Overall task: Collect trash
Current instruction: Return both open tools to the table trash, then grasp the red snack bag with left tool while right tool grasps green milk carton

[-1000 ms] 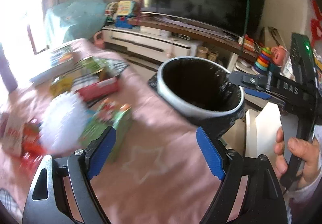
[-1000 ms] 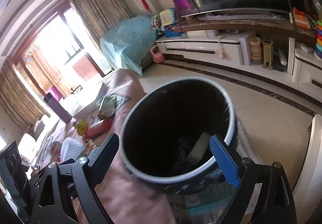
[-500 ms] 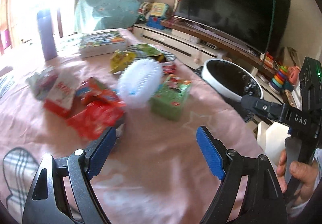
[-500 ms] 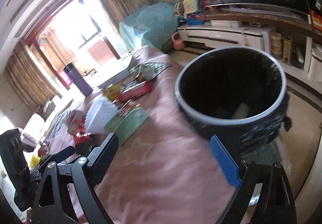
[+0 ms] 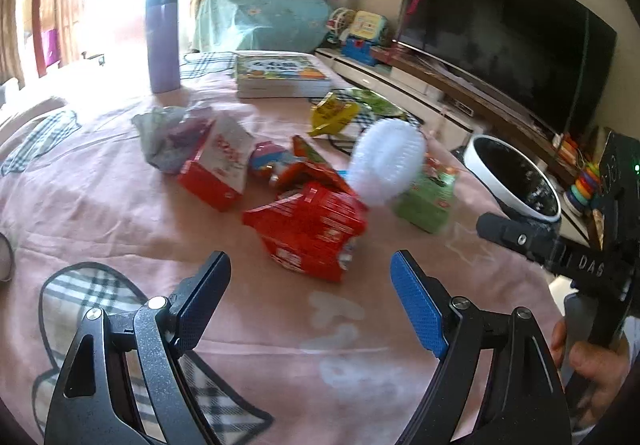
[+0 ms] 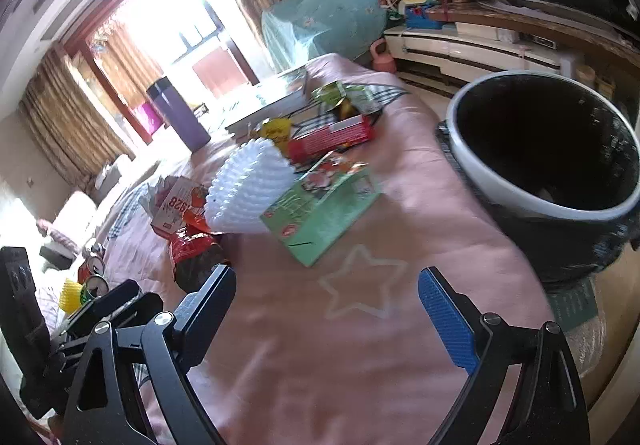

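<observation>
My jaws gape empty; beside the bin (image 6: 540,201), red packet (image 5: 308,233), green box (image 6: 324,213) and foam net (image 6: 248,193) remain on the surface (image 5: 260,325).

Wrappers (image 5: 308,229) piled mid-table (image 5: 120,229); bin (image 6: 540,173) beside table's right edge.

On the arm of my right gripper (image 5: 576,265), seen from my left wrist, I read the white letters "DAS". From my right wrist, the white-and-red pack (image 6: 176,201) beside the white foam net (image 6: 248,193) shows red digits that look like "928", turned sideways. The print on the red box (image 5: 308,229), the green box (image 6: 324,209) and the book (image 5: 280,73) is too blurred or too small for me to read.
</observation>
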The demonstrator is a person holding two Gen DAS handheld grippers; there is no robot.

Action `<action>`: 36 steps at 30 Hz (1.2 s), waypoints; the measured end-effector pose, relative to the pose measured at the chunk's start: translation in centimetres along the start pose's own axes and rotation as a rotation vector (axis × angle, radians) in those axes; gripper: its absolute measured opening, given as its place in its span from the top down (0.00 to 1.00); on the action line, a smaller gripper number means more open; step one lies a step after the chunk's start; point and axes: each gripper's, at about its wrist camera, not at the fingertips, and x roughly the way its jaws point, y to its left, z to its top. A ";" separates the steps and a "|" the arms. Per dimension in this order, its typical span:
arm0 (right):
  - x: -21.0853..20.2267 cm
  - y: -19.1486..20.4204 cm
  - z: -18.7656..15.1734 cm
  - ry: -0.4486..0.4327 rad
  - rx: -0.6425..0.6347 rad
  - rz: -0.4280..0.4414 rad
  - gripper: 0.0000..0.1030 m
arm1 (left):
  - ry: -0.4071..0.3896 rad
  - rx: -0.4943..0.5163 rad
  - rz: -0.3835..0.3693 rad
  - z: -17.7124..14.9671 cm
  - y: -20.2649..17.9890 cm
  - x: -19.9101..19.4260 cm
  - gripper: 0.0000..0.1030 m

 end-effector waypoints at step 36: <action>0.6 -1.2 1.3 -0.005 -0.030 -0.056 0.48 | 0.085 0.052 -0.108 1.1 -1.4 3.1 0.95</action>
